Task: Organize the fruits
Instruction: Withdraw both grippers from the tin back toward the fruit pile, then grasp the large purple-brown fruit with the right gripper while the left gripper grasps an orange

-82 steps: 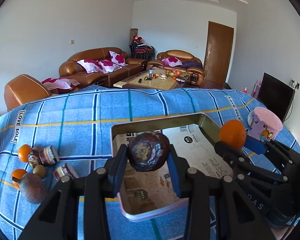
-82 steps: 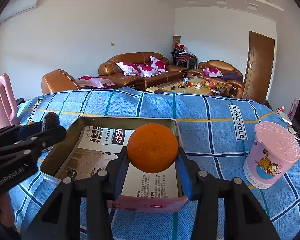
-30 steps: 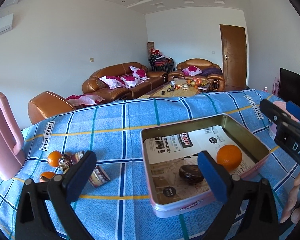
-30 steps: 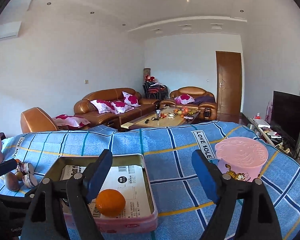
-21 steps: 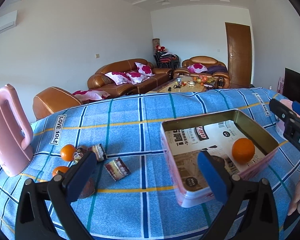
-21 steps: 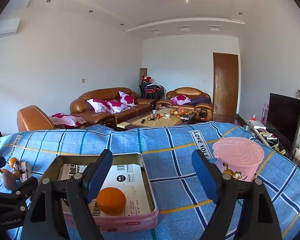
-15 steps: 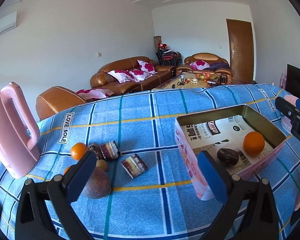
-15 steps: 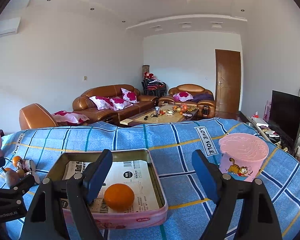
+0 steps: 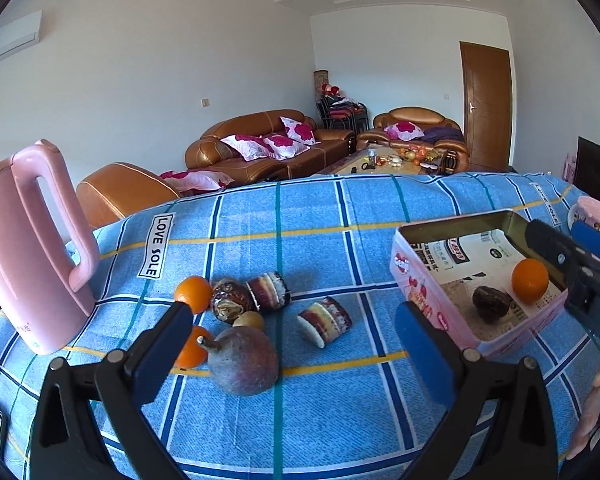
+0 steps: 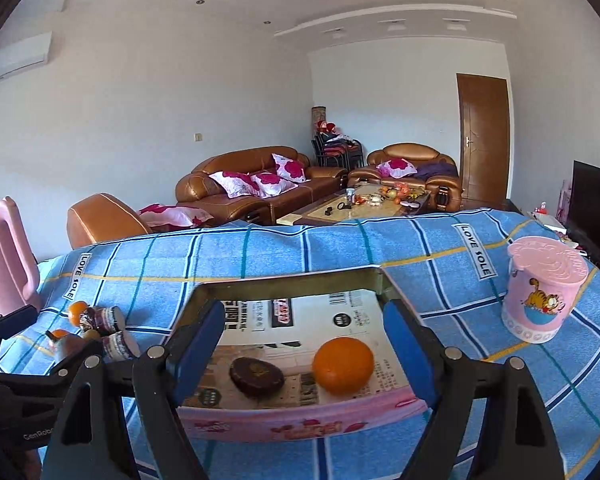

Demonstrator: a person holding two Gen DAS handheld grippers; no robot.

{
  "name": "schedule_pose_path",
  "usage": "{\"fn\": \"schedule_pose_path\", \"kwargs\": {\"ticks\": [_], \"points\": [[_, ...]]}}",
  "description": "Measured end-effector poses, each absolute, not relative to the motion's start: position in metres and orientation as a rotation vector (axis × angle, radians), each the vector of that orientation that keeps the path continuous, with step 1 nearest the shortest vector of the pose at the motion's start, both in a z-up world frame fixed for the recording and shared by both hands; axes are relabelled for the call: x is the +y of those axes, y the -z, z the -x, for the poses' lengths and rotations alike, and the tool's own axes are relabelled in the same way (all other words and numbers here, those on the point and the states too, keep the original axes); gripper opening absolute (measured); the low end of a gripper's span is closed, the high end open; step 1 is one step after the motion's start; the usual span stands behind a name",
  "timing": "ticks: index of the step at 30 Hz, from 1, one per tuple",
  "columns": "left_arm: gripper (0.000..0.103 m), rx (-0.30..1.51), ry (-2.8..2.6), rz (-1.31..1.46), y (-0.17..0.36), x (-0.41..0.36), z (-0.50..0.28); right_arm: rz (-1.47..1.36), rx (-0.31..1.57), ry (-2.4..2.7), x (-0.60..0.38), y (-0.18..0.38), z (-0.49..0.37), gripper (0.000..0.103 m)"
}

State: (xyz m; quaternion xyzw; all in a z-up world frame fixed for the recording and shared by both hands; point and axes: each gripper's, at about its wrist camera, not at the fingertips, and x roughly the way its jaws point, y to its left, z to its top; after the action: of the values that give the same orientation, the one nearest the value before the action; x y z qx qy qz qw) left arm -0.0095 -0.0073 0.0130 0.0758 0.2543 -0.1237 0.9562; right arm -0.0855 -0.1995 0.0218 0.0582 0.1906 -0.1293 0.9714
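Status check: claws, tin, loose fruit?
Left claw and right claw open, empty. Orange and dark brown fruit in pink paper-lined tin. Purplish round fruit unobstructed before left claw.

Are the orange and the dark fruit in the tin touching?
Apart. The right wrist view shows the orange and the dark fruit lying in the tin with a strip of newspaper lining visible between them.

Your left tongs point(image 9: 290, 344) stand wide open, blue pads point(image 9: 162, 350) apart with nothing clamped, pointing slightly downward. Your right tongs point(image 10: 302, 348) are spread just as wide and empty. At the left view's right edge, your fingers point(image 9: 592, 408) show beside the right tool.
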Motion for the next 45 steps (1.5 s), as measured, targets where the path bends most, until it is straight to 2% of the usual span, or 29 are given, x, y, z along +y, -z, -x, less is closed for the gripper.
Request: {"fn": "schedule_pose_path", "kwargs": {"ticks": [15, 23, 36, 45], "points": [[0.103, 0.502, 0.130, -0.161, -0.014, 0.044, -0.012, -0.108, 0.396, 0.142, -0.139, -0.020, 0.065, 0.083], [0.103, 0.499, -0.075, -0.161, -0.022, 0.096, -0.038, -0.090, 0.425, 0.065, -0.108, -0.017, 0.053, 0.083], [0.103, 0.570, -0.174, -0.174, -0.016, 0.128, -0.056, -0.050, 0.664, -0.198, -0.041, 0.007, 0.010, 0.081], [0.103, 0.588, -0.150, -0.201, -0.010, 0.122, -0.061, -0.056, 0.872, -0.257, -0.014, 0.034, -0.026, 0.059]]}}
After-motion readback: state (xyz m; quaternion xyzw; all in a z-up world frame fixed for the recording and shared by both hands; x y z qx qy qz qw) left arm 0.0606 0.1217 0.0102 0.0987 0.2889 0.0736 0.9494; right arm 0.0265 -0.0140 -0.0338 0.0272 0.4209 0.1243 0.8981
